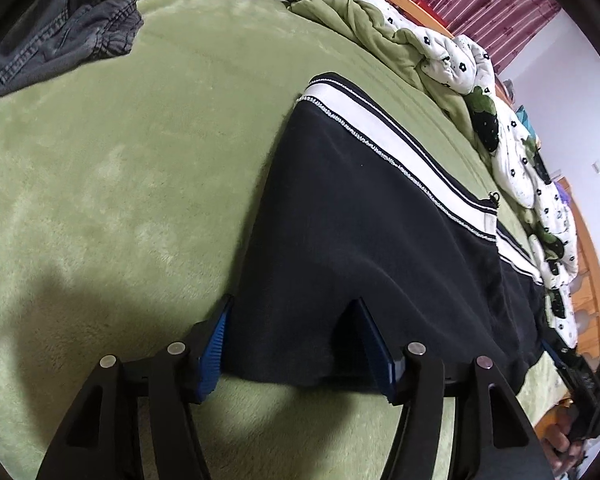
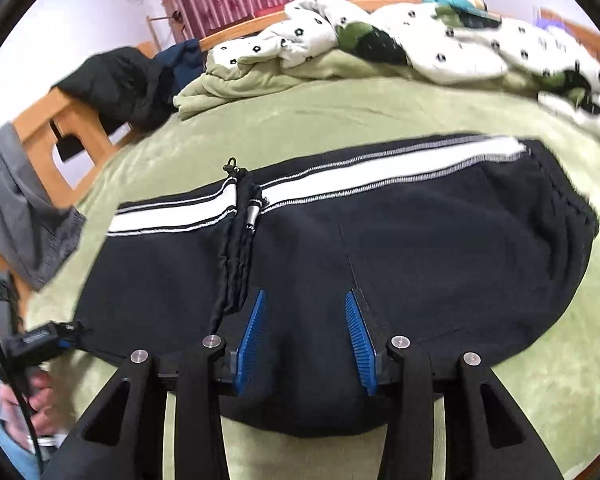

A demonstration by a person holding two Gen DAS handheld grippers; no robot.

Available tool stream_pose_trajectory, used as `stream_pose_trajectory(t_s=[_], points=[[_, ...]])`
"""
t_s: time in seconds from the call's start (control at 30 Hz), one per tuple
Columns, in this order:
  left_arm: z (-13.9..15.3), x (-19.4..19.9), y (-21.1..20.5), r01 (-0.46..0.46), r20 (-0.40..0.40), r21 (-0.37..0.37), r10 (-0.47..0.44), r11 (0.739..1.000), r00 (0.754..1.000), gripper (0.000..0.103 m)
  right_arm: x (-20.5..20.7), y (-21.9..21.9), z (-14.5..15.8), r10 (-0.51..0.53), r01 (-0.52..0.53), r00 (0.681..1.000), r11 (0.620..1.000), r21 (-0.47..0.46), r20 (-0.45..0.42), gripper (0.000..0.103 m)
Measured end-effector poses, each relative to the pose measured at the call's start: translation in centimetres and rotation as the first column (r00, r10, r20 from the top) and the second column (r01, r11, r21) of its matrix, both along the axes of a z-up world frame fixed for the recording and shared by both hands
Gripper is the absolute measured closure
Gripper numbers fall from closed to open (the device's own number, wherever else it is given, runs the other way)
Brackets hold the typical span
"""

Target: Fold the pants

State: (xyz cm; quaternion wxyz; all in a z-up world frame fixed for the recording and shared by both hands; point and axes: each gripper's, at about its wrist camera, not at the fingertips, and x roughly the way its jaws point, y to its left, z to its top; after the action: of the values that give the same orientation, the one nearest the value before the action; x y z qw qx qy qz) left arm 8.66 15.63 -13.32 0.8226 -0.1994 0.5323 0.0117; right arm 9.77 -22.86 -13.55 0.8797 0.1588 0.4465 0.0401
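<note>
Black fleece pants (image 1: 360,216) with a white side stripe (image 1: 384,128) lie flat on the green blanket (image 1: 140,160), folded lengthwise. My left gripper (image 1: 296,308) is open, its blue-padded fingers (image 1: 214,344) straddling the pants' near edge at one end. In the right wrist view the pants (image 2: 440,248) stretch across, with the drawstring (image 2: 240,232) lying on the waist part. My right gripper (image 2: 306,300) is open, fingers (image 2: 252,336) resting over the near edge. The left gripper also shows in the right wrist view (image 2: 40,340), and the right gripper in the left wrist view (image 1: 580,368).
A crumpled white flower-print quilt (image 2: 420,40) and green cover (image 1: 340,12) lie along the far side. Grey jeans (image 1: 60,36) lie at the far left. Dark clothes (image 2: 112,80) sit on the wooden bed frame (image 2: 48,128). A grey garment (image 2: 16,200) hangs at left.
</note>
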Motion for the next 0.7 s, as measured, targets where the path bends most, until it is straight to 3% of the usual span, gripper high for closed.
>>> stream_pose_trajectory(t_s=[0.03,0.17,0.27,0.43,0.6,0.7], points=[[0.1,0.1,-0.1,-0.003,0.000,0.011,0.003,1.000,1.000,0.048,0.0,-0.4,0.1,-0.002,0.002,1.000,1.000,0.009,-0.001,0.061],[1.8,-0.1,-1.5,-0.015,0.017,0.077,0.014,0.997,1.000,0.086,-0.6,-2.0,0.7,-0.013,0.013,1.000,1.000,0.017,0.013,0.061],[5.2,-0.6,-4.6,0.019,0.098,0.212,-0.041,0.977,0.994,0.090,-1.0,-3.6,1.0,-0.039,0.038,0.999,0.999,0.024,0.028,0.061],[9.9,-0.7,-11.3,0.147,0.194,0.309,-0.213,0.940,0.958,0.092,-2.0,-6.9,0.6,-0.087,0.086,0.996,0.995,0.048,0.019,0.061],[12.3,-0.2,-19.4,0.299,0.224,0.330,-0.382,0.896,0.897,0.092,-2.6,-9.9,0.2,-0.132,0.132,0.991,0.991,0.034,0.004,0.061],[12.1,0.6,-23.3,0.367,0.225,0.276,-0.430,0.889,0.874,0.092,-3.1,-11.6,0.4,-0.157,0.157,0.987,0.988,-0.006,0.017,0.061]])
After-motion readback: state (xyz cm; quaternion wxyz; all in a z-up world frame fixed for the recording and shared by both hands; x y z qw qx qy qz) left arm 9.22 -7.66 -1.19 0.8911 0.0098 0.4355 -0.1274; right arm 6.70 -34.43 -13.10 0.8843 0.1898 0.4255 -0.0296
